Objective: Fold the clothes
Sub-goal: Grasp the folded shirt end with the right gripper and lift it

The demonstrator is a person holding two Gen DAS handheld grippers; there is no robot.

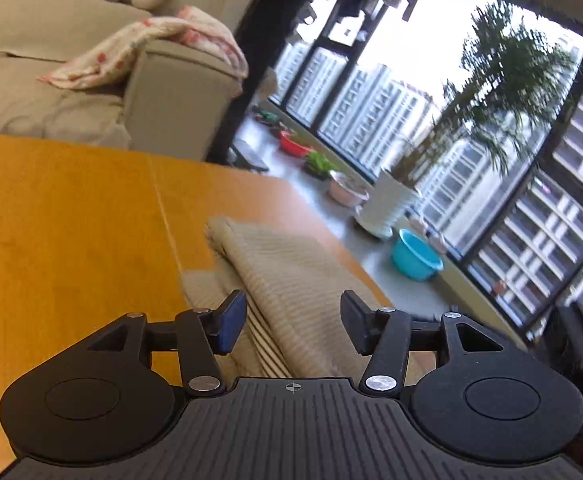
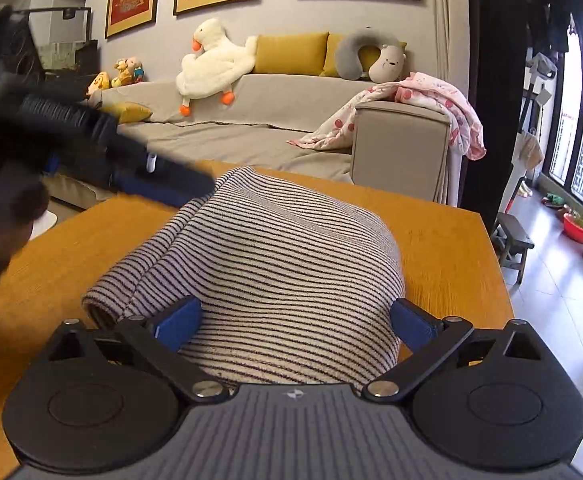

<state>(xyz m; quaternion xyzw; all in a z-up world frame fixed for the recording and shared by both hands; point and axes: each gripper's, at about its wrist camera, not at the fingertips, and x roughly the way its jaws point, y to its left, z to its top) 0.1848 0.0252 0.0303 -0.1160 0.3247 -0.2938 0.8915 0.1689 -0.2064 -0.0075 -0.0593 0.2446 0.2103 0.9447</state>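
Observation:
A beige garment with thin dark stripes (image 2: 267, 256) lies bunched and partly folded on the orange wooden table (image 2: 451, 232). My right gripper (image 2: 295, 320) is open, its blue pads (image 2: 179, 322) on either side of the garment's near end. My left gripper (image 1: 293, 326) is open over the same garment (image 1: 291, 280), which runs between its fingers. The left gripper also shows blurred at the left of the right wrist view (image 2: 91, 140), near the garment's far end.
A grey sofa (image 2: 271, 128) with a pink blanket (image 2: 423, 108), cushions and a plush duck stands behind the table. To the right are windows, potted plants (image 1: 391, 200), a blue basin (image 1: 415, 258) and a small dark stool (image 2: 513, 240).

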